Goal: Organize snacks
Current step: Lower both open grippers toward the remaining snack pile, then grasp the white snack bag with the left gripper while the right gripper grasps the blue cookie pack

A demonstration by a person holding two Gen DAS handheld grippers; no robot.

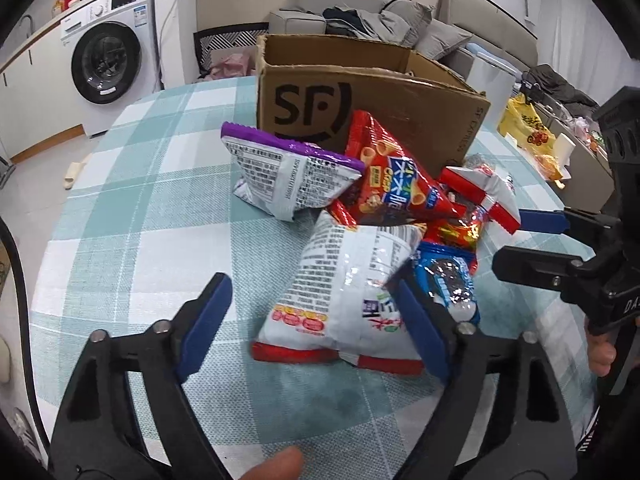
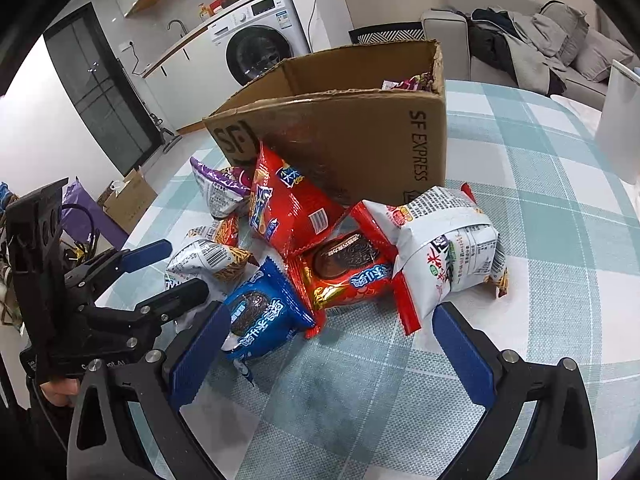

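Left tool [image 1: 312,320] half open, straddling the near white-and-red snack bag [image 1: 344,300] on the desk [image 1: 132,216], pads not yet pressing; right tool [image 2: 328,348] wide open, empty, near the blue cookie pack [image 2: 264,312]. Pinch the bag mid-body, not the seam, then lift clear before going to the SF cardboard box [image 1: 372,100] behind.

one cardboard box [image 2: 360,136], two blue-padded tools [image 1: 316,320] [image 2: 328,344], about seven snack packets [image 2: 444,248] on the table
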